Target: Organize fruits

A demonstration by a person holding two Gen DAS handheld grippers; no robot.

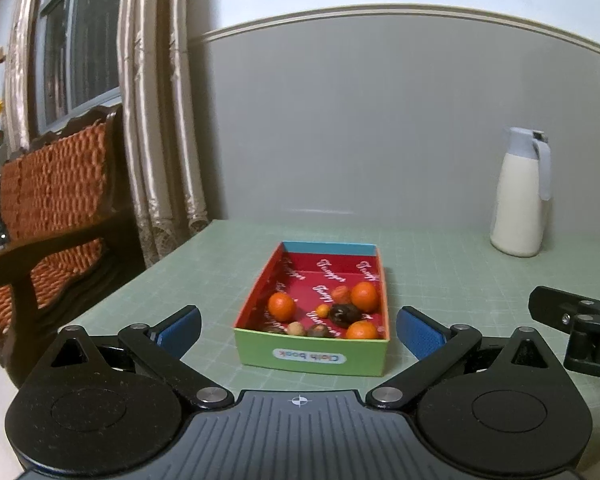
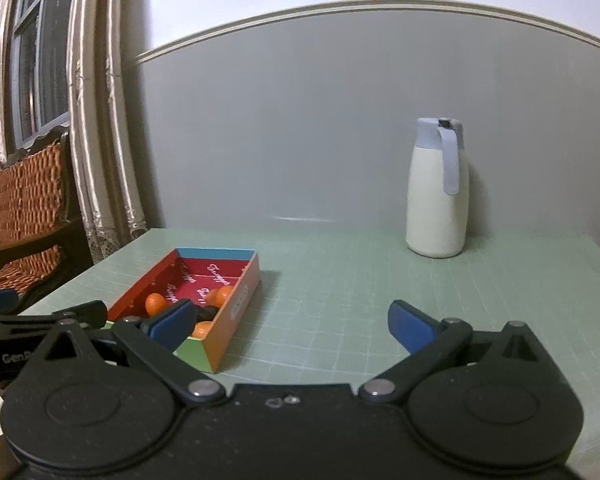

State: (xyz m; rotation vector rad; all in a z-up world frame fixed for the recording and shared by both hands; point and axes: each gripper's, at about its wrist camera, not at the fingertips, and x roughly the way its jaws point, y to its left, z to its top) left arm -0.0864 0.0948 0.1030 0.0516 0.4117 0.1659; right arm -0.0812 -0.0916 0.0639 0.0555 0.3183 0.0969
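A colorful cardboard box (image 1: 312, 320) sits on the green table (image 1: 440, 272). The box has a green front with a "Cloth book" label, and it is red inside. The fruits are all in the box, toward its near end. There are three oranges: one on the left (image 1: 281, 306), one at the back right (image 1: 364, 296) and one at the front right (image 1: 361, 331). A dark round fruit (image 1: 343, 314) lies between the right two. Some small brown and orange fruits (image 1: 296, 328) lie along the front wall.

The left gripper (image 1: 299, 330) is open wide and holds nothing. The box sits right in front of it, between its blue pads. The right gripper (image 2: 292, 322) is open wide too and holds nothing. It is over bare table just to the right of the box.

A white jug with a gray lid (image 2: 438, 188) stands far back by the wall. A wooden bench with an orange cushion (image 1: 52, 196) stands left of the table, by the curtains (image 1: 156, 112).
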